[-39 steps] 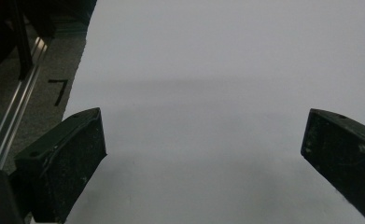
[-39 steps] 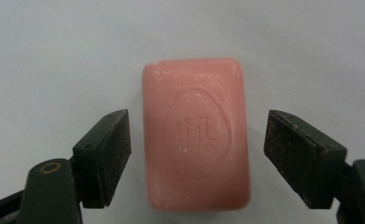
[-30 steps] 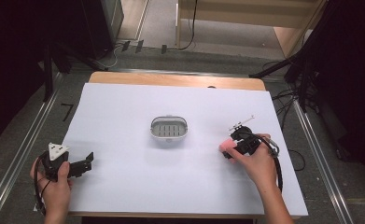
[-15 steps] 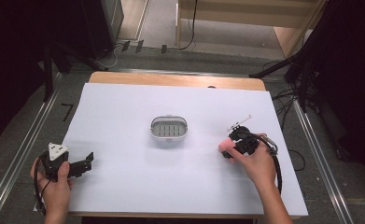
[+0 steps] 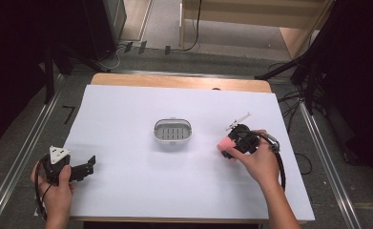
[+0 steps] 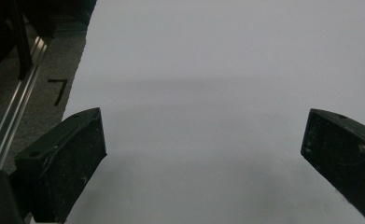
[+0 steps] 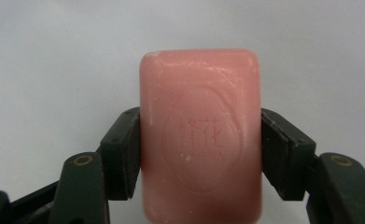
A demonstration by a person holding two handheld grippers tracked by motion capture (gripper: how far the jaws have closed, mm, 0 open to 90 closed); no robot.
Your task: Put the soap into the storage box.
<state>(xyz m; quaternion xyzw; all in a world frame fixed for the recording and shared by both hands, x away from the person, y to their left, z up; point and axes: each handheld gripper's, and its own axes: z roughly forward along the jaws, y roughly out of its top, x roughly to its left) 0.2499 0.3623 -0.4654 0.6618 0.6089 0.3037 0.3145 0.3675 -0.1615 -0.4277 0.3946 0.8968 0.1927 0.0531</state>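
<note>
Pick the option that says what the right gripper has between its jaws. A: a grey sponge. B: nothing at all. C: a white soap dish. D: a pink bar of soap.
D: in the right gripper view both pads of the right gripper press on the sides of the pink bar of soap.

Our left tongs sit at eight o'clock on the worktop, jaws wide apart, pointing toward three. Our right tongs, at four o'clock, have just closed their jaws, pointing toward nine, forearm entering from six.
</note>
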